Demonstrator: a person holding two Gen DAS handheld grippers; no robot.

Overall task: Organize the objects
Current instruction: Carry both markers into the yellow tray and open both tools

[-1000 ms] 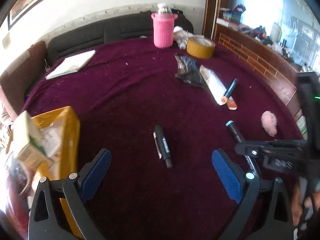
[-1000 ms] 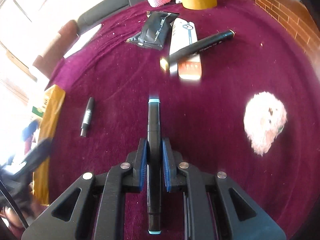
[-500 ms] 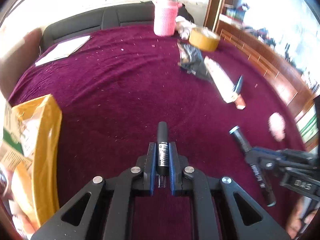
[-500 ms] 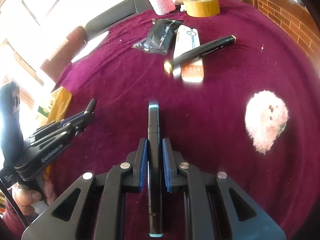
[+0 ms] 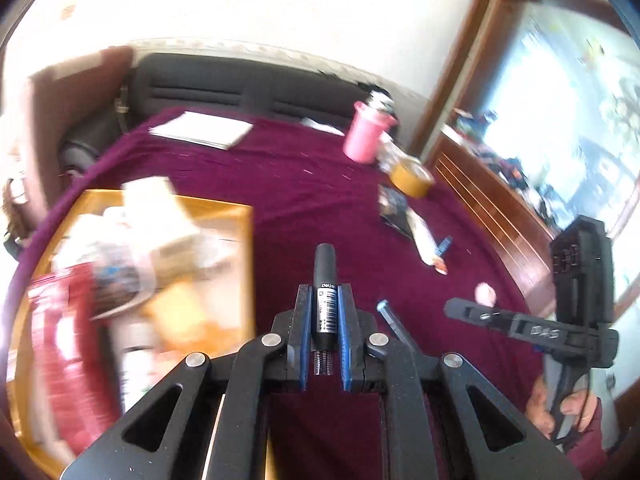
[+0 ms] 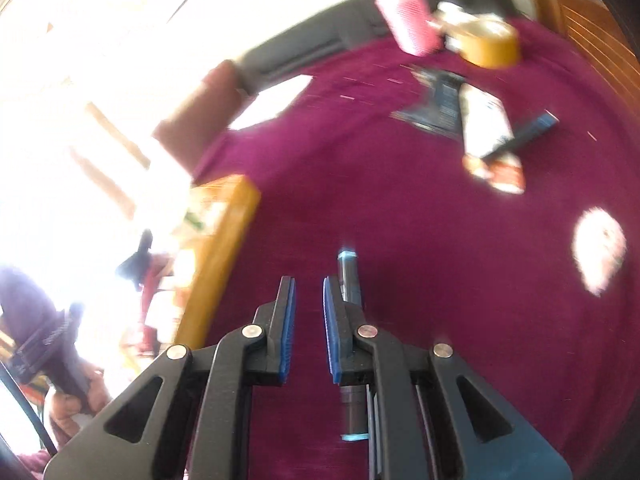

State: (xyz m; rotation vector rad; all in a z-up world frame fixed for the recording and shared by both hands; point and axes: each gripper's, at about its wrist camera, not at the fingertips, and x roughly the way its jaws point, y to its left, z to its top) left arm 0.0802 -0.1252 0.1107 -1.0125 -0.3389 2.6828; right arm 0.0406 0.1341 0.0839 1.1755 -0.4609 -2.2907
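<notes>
My left gripper (image 5: 325, 300) is shut on a black marker (image 5: 325, 276) with a barcode label and holds it above the maroon table, beside a yellow box (image 5: 224, 216) full of packets on the left. My right gripper (image 6: 309, 292) has its jaws slightly apart with nothing between them. A black marker with light blue ends (image 6: 349, 276) lies just right of its right finger, partly hidden under it; it also shows in the left wrist view (image 5: 390, 316). The yellow box (image 6: 228, 240) stands left of the right gripper.
On the maroon cloth (image 6: 400, 220) lie a pink fluffy ball (image 6: 598, 248), a white tube (image 6: 486, 124) with a dark pen (image 6: 524, 136) across it, a black packet (image 6: 438, 100), a tape roll (image 6: 490, 46), a pink cup (image 6: 412, 20) and white paper (image 5: 202, 130).
My left gripper has lifted the black marker and swung left towards the yellow box. My right gripper has opened and let go of the blue-ended marker, which now lies beside its right finger.
</notes>
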